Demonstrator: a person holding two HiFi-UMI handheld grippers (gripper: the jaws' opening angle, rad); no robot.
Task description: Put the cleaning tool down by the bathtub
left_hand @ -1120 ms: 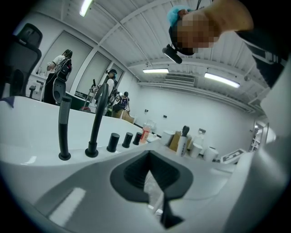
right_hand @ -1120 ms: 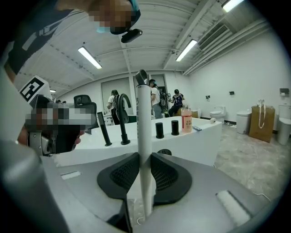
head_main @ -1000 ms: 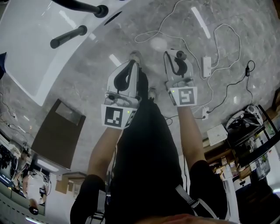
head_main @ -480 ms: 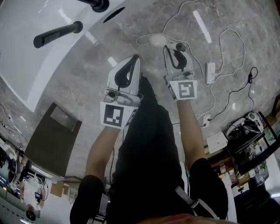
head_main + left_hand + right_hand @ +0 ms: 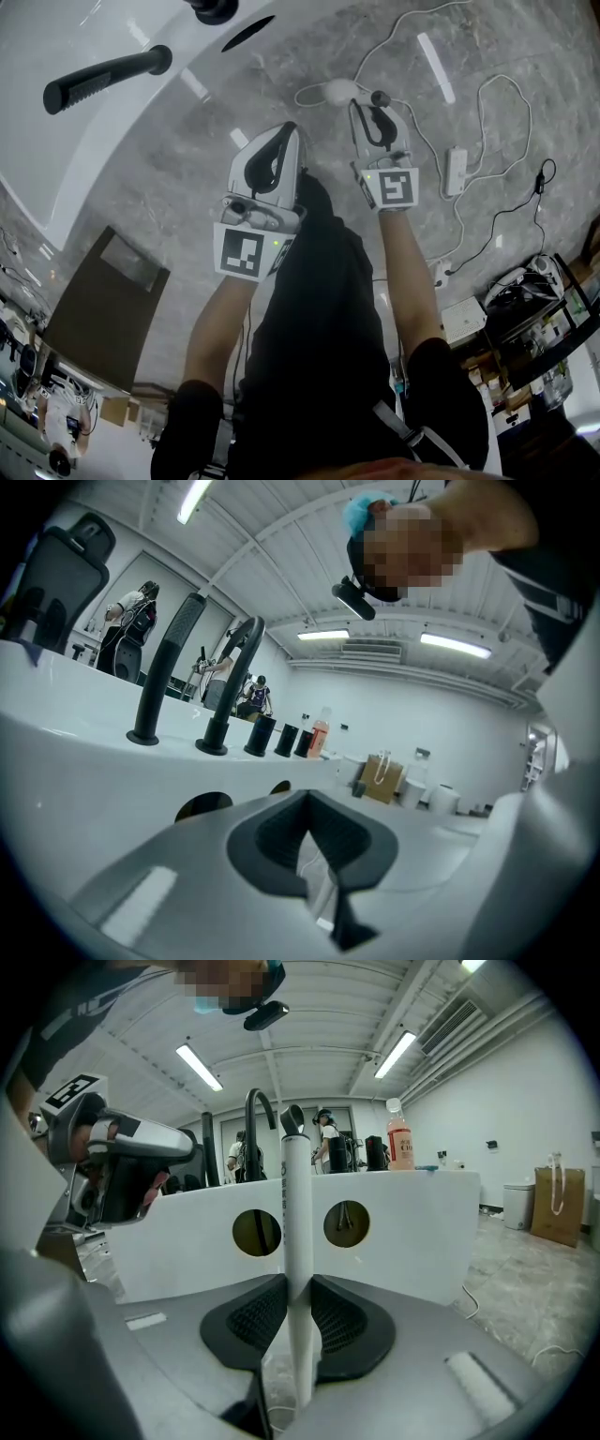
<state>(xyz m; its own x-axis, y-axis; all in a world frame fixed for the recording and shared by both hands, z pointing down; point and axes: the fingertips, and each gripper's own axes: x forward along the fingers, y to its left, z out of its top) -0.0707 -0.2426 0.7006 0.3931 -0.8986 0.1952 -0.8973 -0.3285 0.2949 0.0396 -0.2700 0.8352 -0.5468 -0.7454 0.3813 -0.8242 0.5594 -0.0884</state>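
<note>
The cleaning tool is a thin white rod with a black end. It stands upright between the pads of my right gripper, which is shut on it. In the head view the right gripper hangs over the grey stone floor, a little right of the white bathtub. The right gripper view faces the tub's white wall, which has two round holes. My left gripper is beside the right one, nearer the tub. Its jaws are shut with nothing between them.
A black hand shower and tap sit on the tub rim, with a bottle further along. White cables and a power strip lie on the floor to the right. A brown board lies left, shelves right.
Both grippers have drifted slightly forward along the floor beside the tub, and the head view has shifted. The right gripper keeps its hold on the rod.
</note>
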